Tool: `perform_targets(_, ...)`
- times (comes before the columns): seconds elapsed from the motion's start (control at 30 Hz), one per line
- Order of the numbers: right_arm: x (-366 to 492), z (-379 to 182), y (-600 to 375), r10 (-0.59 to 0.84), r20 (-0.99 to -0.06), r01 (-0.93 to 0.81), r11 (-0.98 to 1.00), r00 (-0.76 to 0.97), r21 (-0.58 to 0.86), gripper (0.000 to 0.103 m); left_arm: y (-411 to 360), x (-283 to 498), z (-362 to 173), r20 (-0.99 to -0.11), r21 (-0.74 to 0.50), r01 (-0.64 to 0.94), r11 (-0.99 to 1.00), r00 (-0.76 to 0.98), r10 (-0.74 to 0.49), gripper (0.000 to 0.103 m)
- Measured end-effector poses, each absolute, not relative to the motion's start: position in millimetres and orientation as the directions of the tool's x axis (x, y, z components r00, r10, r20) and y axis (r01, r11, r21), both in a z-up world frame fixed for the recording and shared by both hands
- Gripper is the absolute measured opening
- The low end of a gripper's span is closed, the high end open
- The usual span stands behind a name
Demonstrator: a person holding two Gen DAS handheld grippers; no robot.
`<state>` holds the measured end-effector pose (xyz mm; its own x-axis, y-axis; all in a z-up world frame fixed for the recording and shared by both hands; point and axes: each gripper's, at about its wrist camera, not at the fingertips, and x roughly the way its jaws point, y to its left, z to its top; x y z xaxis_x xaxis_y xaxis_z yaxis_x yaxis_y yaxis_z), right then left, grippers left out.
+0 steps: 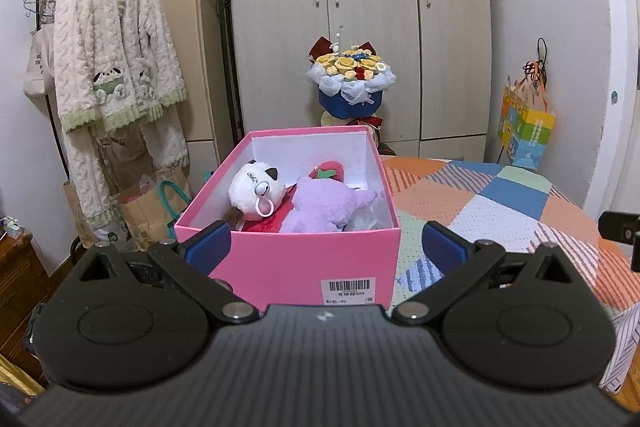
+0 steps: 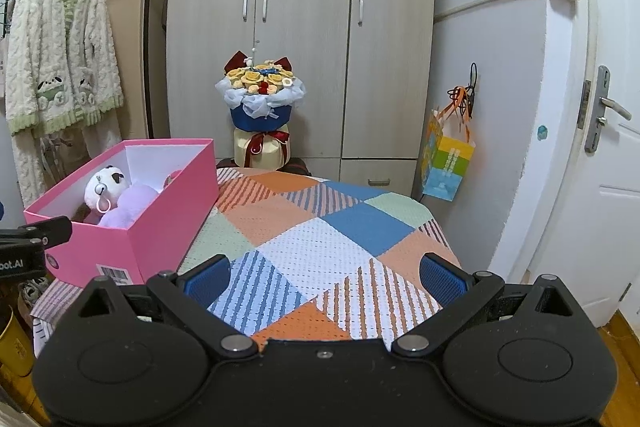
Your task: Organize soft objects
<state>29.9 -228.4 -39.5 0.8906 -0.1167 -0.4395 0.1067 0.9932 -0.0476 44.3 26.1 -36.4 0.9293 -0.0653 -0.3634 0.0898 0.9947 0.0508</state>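
Note:
A pink box (image 1: 296,259) stands open on the patchwork table cover (image 1: 500,203). Inside lie a white panda plush (image 1: 256,193), a purple plush (image 1: 324,205) and a red strawberry plush (image 1: 330,169). My left gripper (image 1: 326,247) is open just in front of the box's near wall, fingers empty. In the right wrist view the same pink box (image 2: 160,223) sits at the left, with the panda plush (image 2: 106,187) and purple plush (image 2: 132,205) showing. My right gripper (image 2: 324,277) hangs open over the bare cover (image 2: 320,239), holding nothing. The left gripper's edge (image 2: 36,235) shows beside the box.
A flower bouquet (image 1: 350,79) stands behind the table before a wardrobe (image 1: 360,7). A fluffy robe (image 1: 116,67) hangs on a rack at the left, paper bags (image 1: 156,207) below it. A colourful gift bag (image 2: 446,163) hangs on the right wall near a door (image 2: 600,115).

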Motion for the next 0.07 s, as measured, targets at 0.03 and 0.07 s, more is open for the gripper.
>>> perform_targets(0.03, 30.3, -39.7, -228.4, -0.117, -0.44, 0.108, 0.993, 0.89, -0.047, 0.102, 26.3, 44.3, -36.4, -0.366, 0.049, 0.091, 0.995, 0.928, -0.067, 0.103)
perform_targets(0.07, 30.7, -39.9, -228.7, -0.118, -0.441, 0.109, 0.993, 0.89, -0.046, 0.102, 26.6, 44.1, -36.6, -0.368, 0.047, 0.092, 0.995, 0.927, -0.068, 0.103)
